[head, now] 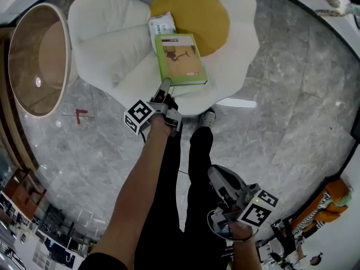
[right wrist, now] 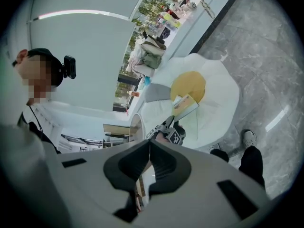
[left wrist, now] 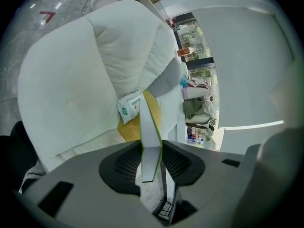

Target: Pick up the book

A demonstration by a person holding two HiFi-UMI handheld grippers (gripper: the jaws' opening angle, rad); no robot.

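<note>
The green book with a tan cover picture lies over the white petal-shaped seat. My left gripper is shut on its near left corner. In the left gripper view the book stands edge-on between the two pads, which press on both its faces; the left gripper points at the seat. The right gripper view shows the book slanting above the seat. My right gripper hangs low beside the person's legs, far from the book, its jaws shut on nothing.
A white and green tissue pack lies just beyond the book, by the seat's yellow centre. A round glass-topped side table stands left of the seat. The person's shoe rests on the grey marble floor near the seat's edge.
</note>
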